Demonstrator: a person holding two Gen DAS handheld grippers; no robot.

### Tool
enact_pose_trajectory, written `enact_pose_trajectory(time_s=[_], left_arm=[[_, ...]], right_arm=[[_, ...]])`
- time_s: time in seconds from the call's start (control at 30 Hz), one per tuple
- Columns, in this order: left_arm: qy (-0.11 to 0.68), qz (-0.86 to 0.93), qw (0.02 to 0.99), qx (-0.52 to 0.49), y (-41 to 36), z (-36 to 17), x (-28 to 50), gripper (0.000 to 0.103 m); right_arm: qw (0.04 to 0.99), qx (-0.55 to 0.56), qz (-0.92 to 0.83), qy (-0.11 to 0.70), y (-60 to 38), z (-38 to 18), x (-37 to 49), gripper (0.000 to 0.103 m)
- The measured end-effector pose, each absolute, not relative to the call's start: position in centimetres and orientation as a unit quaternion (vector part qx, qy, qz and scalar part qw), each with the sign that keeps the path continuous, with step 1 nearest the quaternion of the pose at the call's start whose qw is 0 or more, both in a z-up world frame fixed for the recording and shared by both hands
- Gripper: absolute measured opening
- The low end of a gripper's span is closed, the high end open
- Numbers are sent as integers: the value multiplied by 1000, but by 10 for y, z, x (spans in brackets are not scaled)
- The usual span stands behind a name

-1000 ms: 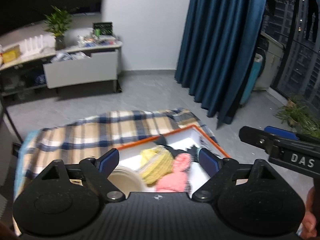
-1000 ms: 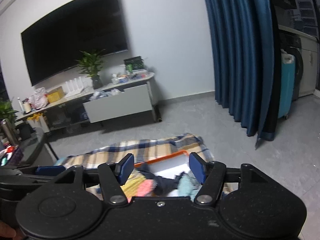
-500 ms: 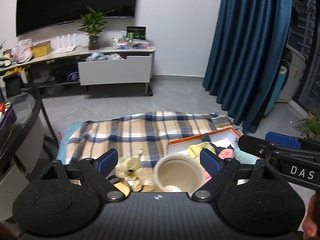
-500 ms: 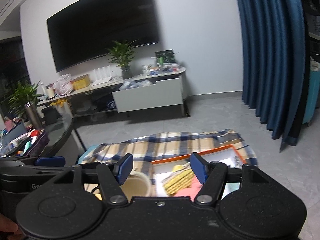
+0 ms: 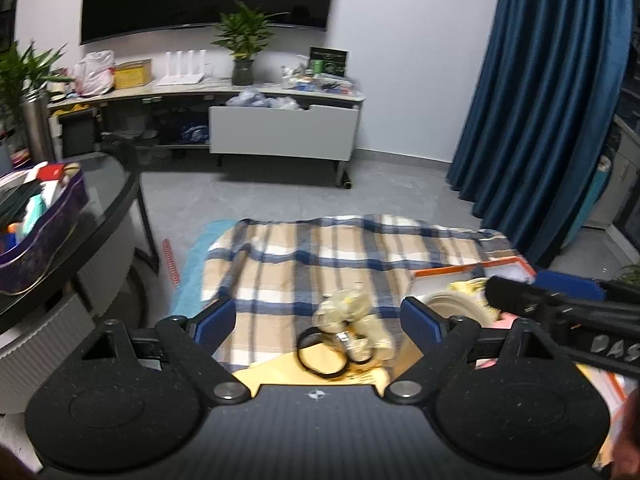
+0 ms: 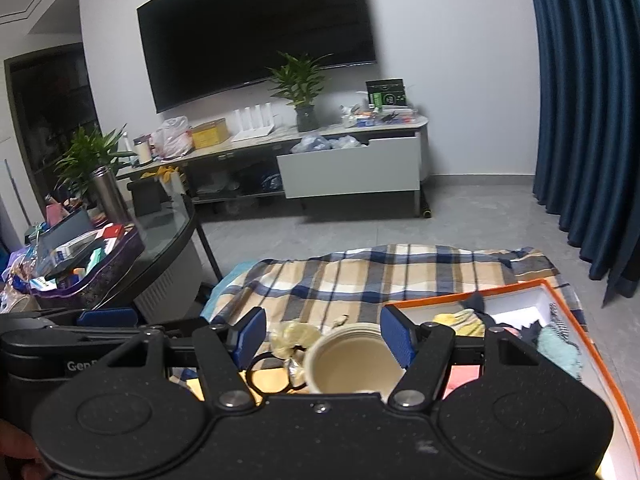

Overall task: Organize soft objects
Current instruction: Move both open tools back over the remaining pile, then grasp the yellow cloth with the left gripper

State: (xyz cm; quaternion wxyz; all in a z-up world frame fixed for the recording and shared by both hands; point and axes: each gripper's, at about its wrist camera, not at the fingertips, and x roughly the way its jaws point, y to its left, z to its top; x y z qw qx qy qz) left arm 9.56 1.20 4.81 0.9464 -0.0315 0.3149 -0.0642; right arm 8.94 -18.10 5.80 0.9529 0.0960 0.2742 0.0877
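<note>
Plaid woven cloth (image 5: 340, 256) bears a round cream cup (image 6: 350, 364), orange-rimmed box (image 6: 520, 286).

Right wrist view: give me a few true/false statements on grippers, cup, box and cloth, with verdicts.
1. The right gripper is clamped on the cup. False: the jaws stand apart, and nothing is gripped.
2. The orange-rimmed box already holds soft items. True: a yellow knit piece and a light blue one lie inside.
3. The plaid cloth is folded inside the box. False: it lies spread out flat, and the box rests on it.
4. The left gripper is open and empty. True.
5. A black ring lies beside a pale crumpled bundle. True.
</note>
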Motion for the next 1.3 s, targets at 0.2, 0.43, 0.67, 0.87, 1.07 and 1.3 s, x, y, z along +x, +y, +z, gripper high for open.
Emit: enact_pose_trajectory(time_s=[0.2, 0.43, 0.67, 0.87, 1.07, 1.3], left_arm=[[343, -33, 938, -43, 37, 27, 103, 92], [387, -55, 920, -22, 41, -17, 108, 92], [403, -90, 910, 22, 23, -52, 123, 93], [391, -90, 912, 83, 12, -73, 141, 96], [382, -110, 915, 66, 21, -75, 144, 77], [372, -153, 915, 26, 41, -55, 112, 77]], right_arm=[[952, 93, 92, 275, -177, 57, 91, 77], [949, 99, 92, 284, -182, 51, 89, 77], [947, 99, 96, 289, -183, 48, 86, 77], [946, 96, 97, 296, -180, 46, 87, 77], [945, 94, 97, 298, -177, 47, 89, 77], [942, 78, 101, 310, -162, 44, 95, 77]])
